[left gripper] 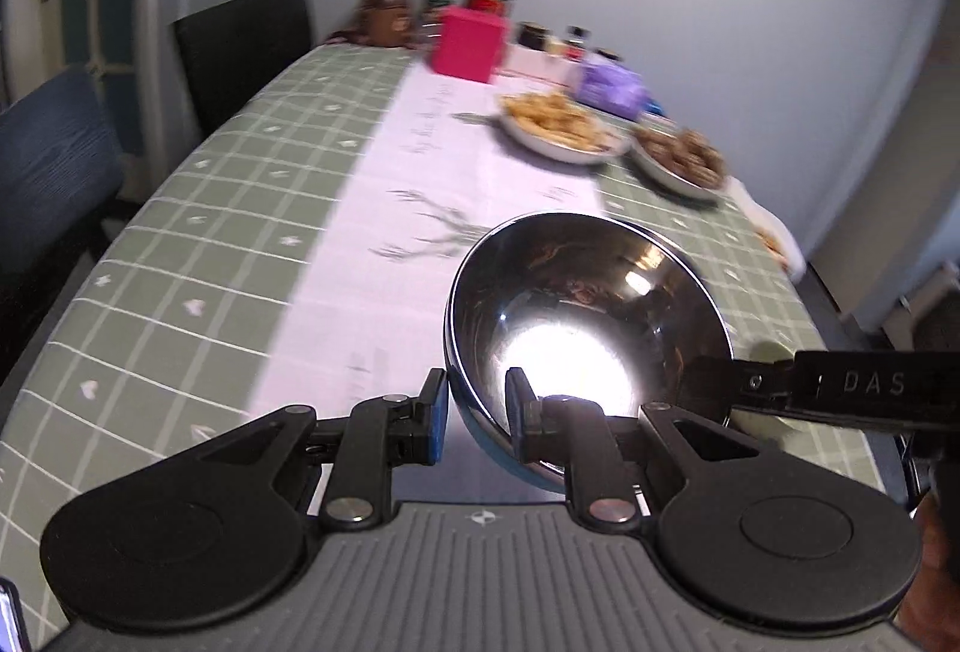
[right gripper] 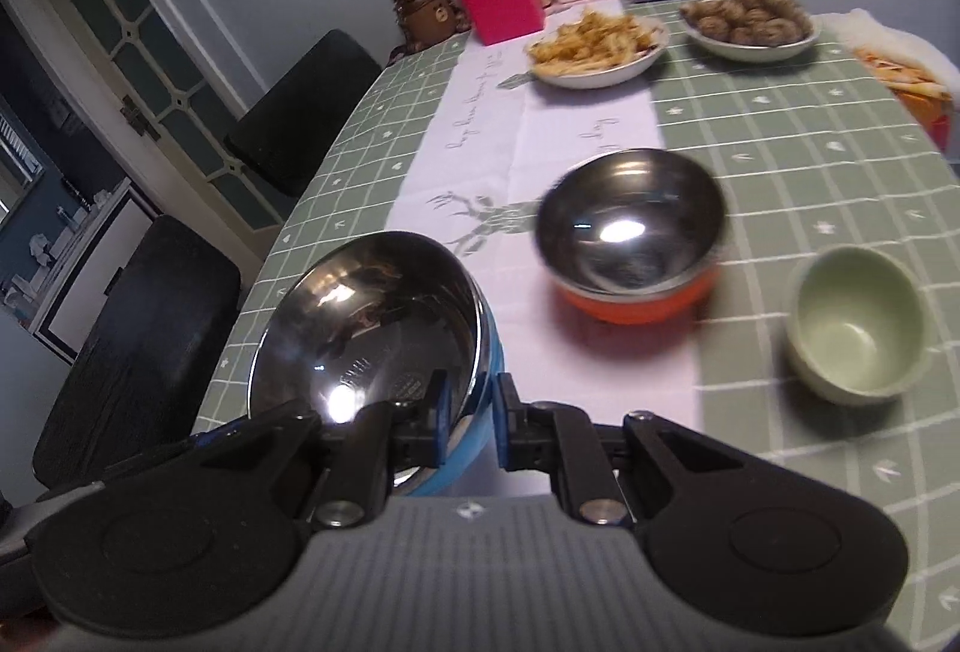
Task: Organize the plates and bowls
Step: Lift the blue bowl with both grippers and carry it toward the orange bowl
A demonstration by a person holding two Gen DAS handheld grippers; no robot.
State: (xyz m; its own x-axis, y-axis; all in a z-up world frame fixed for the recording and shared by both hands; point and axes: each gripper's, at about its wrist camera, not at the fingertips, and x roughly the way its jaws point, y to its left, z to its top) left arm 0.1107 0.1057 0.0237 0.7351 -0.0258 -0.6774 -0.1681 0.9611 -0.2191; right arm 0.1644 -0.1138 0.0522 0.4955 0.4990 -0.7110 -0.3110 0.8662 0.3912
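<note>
A steel bowl with a blue outside [left gripper: 588, 316] is held tilted above the table by both grippers. My left gripper [left gripper: 477, 415] is shut on its near rim. My right gripper [right gripper: 471, 427] is shut on the opposite rim of the same bowl [right gripper: 372, 316]; its finger [left gripper: 774, 382] reaches in from the right in the left wrist view. A steel bowl with an orange outside [right gripper: 630, 232] stands on the white runner. A small pale green bowl [right gripper: 858, 328] stands to its right.
The table has a green checked cloth [left gripper: 198, 244] and a white runner [right gripper: 540, 136]. At the far end are a plate of fries [right gripper: 600, 46], a plate of meatballs [right gripper: 750, 22], a pink box [right gripper: 501, 4], bottles and jars. Dark chairs [right gripper: 300, 112] stand on the left.
</note>
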